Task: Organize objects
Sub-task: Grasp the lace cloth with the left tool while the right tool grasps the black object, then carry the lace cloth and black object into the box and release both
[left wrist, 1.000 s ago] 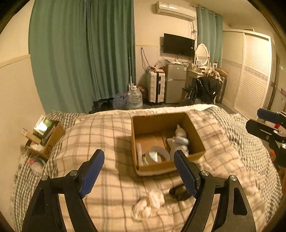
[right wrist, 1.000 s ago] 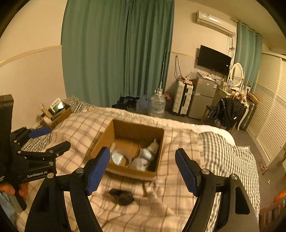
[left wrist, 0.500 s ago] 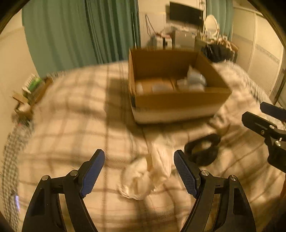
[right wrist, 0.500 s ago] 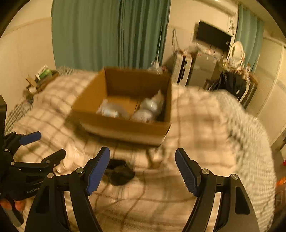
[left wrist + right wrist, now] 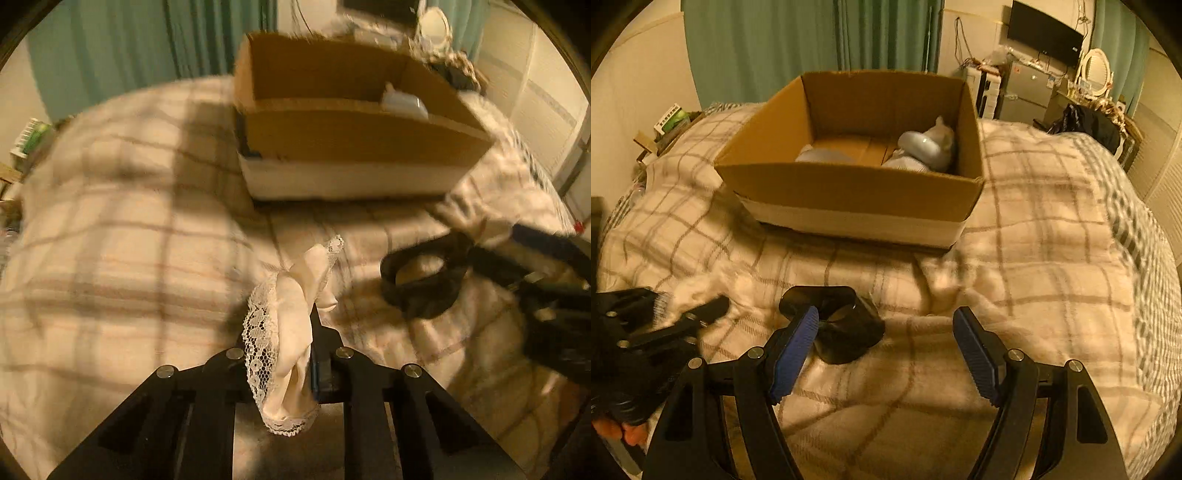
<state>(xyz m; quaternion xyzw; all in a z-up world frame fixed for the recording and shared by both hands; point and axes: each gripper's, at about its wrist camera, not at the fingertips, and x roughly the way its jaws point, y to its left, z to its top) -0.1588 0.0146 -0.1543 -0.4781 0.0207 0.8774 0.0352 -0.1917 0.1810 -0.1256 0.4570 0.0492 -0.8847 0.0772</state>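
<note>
At the far left edge of the bed a small box of odds and ends [image 5: 670,123] sits by the wall. The left gripper [image 5: 286,363] is clamped on a cream lace-trimmed cloth [image 5: 291,325], which bunches up between its fingers and spills out in front over the plaid blanket [image 5: 122,258]. Just right of the cloth a black ring-shaped object [image 5: 421,284] lies on the blanket, blurred, so what it is stays uncertain. Beyond both stands the open cardboard box [image 5: 857,192], holding pale bottles or containers [image 5: 923,147]. The right gripper [image 5: 886,354] is spread wide, empty, its left finger [image 5: 794,352] just beside the black object [image 5: 846,325].
</note>
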